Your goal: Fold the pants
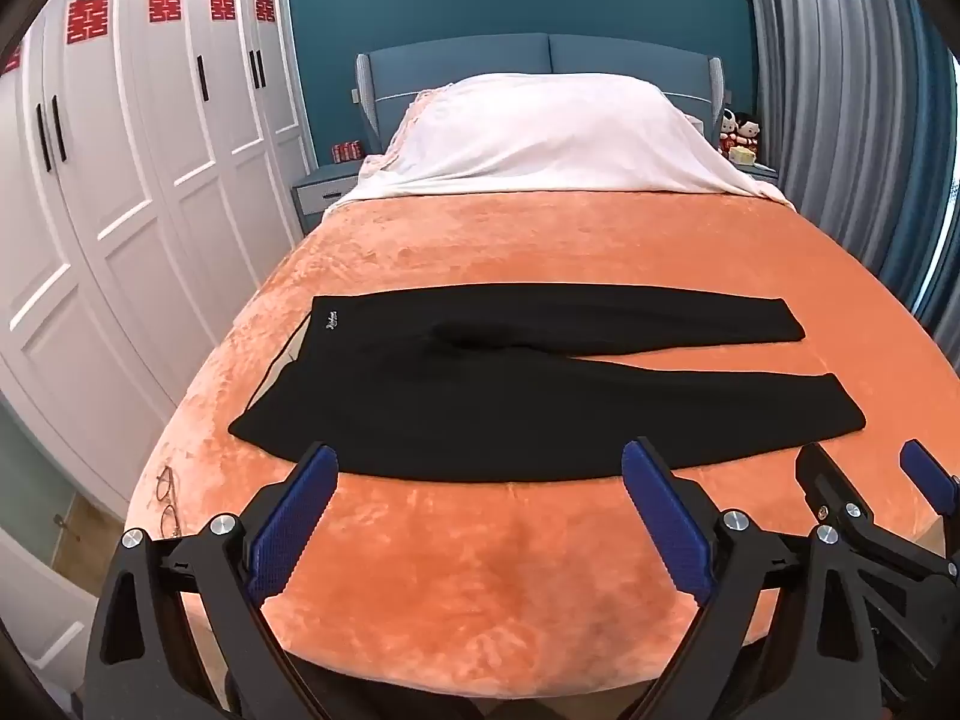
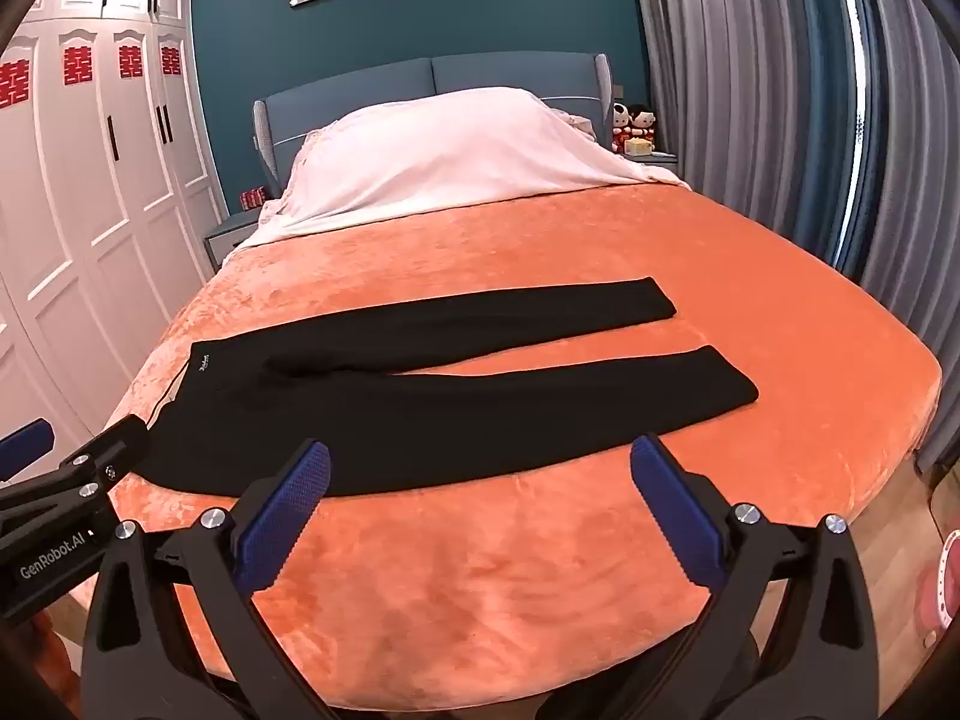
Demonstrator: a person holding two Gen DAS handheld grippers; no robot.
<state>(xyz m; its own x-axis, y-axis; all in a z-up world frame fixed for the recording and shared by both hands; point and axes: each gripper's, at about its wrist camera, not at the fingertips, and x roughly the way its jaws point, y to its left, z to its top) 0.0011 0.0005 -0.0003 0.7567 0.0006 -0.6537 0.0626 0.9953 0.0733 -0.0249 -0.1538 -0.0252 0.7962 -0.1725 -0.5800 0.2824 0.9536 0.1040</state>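
Observation:
Black pants [image 1: 528, 384] lie flat across the orange bed, waistband at the left, both legs stretched to the right and slightly apart. They also show in the right wrist view [image 2: 432, 396]. My left gripper [image 1: 480, 468] is open and empty, hovering above the bed's near edge, its fingertips just over the pants' near hem line. My right gripper [image 2: 480, 468] is open and empty, beside the left one, in front of the near leg. The right gripper shows at the right edge of the left wrist view [image 1: 870, 474], and the left gripper at the left edge of the right wrist view [image 2: 78, 438].
The orange blanket [image 1: 510, 588] covers the bed, with a white cloth over pillows [image 1: 552, 132] at the head. Glasses [image 1: 168, 498] lie at the bed's near left corner. White wardrobes [image 1: 120, 180] stand left, grey curtains [image 2: 780, 120] right.

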